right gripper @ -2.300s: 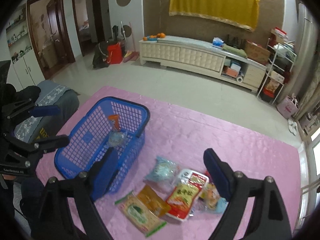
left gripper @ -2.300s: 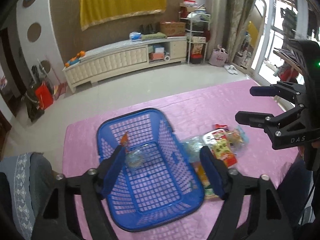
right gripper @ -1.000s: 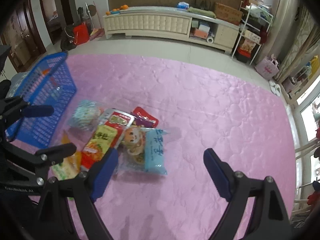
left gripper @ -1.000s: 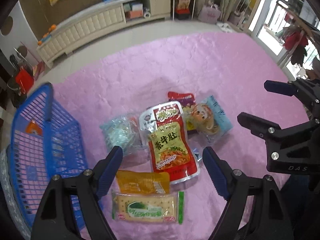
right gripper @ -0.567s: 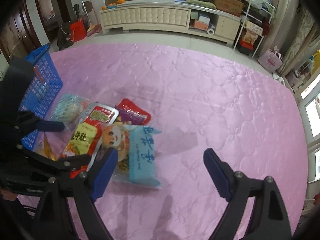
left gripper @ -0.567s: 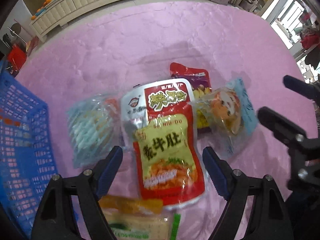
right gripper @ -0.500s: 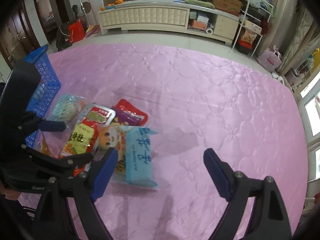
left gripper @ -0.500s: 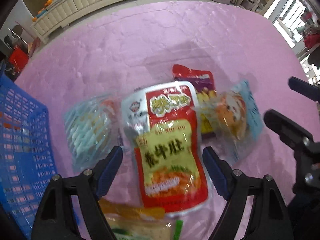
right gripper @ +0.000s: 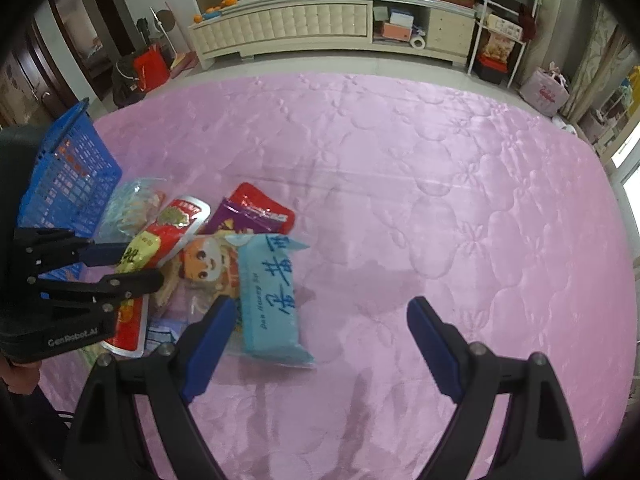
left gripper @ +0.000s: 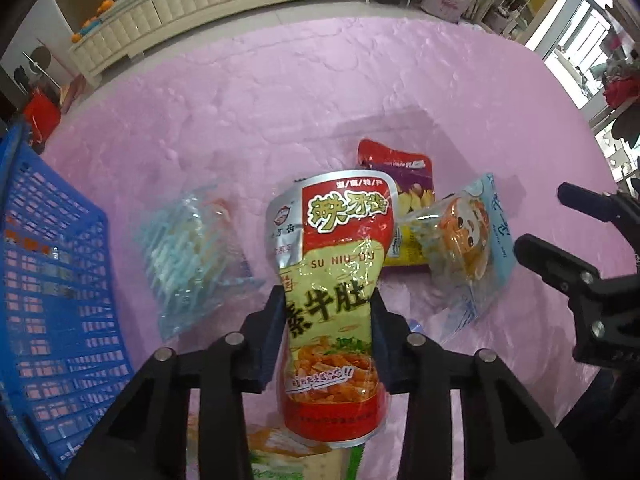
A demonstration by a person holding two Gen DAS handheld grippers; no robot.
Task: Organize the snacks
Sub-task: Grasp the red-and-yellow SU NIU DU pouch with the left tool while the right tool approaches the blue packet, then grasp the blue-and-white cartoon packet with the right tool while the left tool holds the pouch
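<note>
Between its blue fingers, left hand-held gripper (left gripper: 329, 312) pinches red-yellow snack pouch (left gripper: 334, 280) mid-body; right hand-held gripper (right gripper: 320, 336) spread wide beside light-blue packet (right gripper: 270, 300).

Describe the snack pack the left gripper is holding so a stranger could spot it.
On the pink quilted cloth, right of the blue basket, snack packs lie clustered. The left gripper pinches the red and yellow pouch, the only one reading SU NIU DU.
</note>
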